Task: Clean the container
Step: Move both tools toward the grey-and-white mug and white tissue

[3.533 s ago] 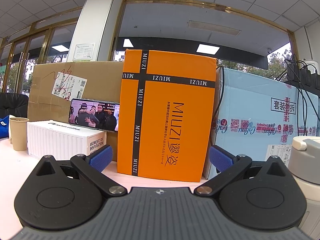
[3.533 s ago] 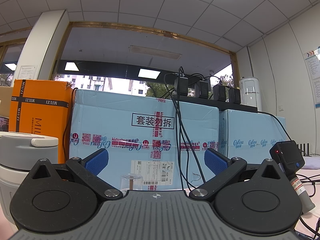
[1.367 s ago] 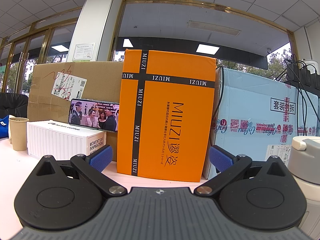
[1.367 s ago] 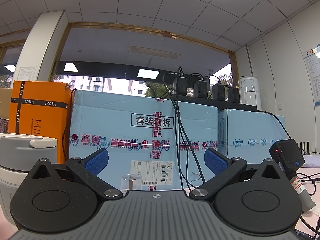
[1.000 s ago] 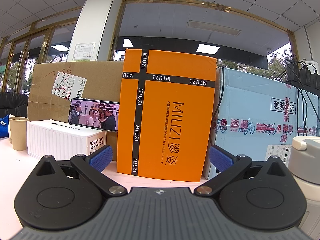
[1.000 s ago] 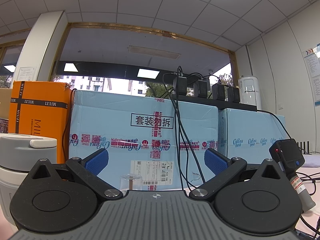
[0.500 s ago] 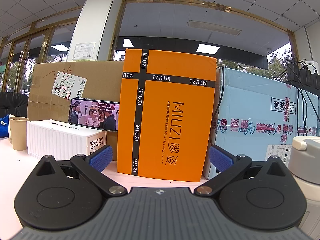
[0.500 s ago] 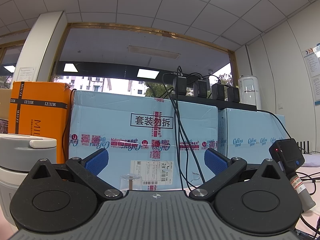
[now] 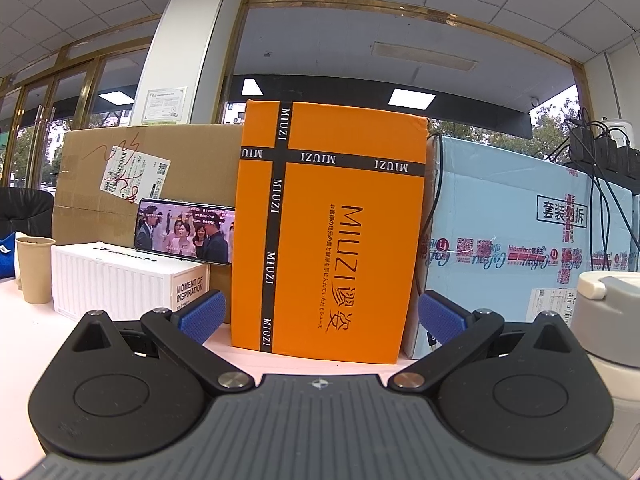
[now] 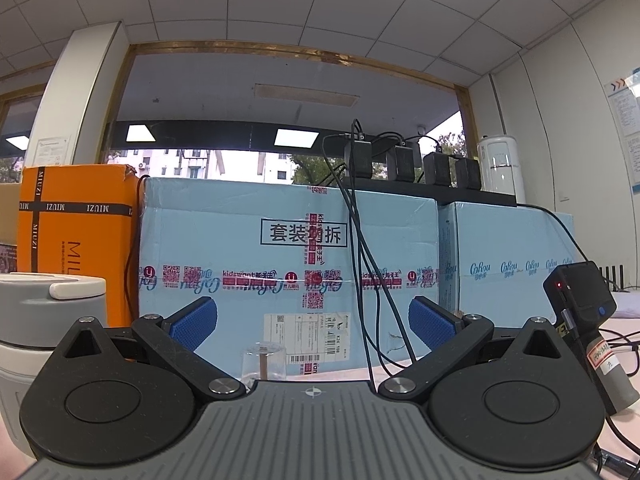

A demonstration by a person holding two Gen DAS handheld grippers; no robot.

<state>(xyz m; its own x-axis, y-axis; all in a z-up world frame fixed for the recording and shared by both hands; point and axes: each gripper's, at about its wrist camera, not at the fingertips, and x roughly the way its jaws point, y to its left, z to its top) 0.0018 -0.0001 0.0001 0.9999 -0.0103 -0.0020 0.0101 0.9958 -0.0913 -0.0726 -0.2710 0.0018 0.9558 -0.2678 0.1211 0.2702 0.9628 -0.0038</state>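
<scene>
Left claw resting low over counter, jaws spread wide, gripping nothing. Lidded container standing upright right of orange box, outside left claw's right finger. Right claw likewise gaping empty; container sitting left of it, beyond left finger. Small glass standing near, ahead. Risk judged: sideways reach toward container clipping lid, toppling it.

An orange box crossed by black lettered bands stands beside pale blue cartons with red-printed tape, a ribbed white box and a grey-lidded white container.
</scene>
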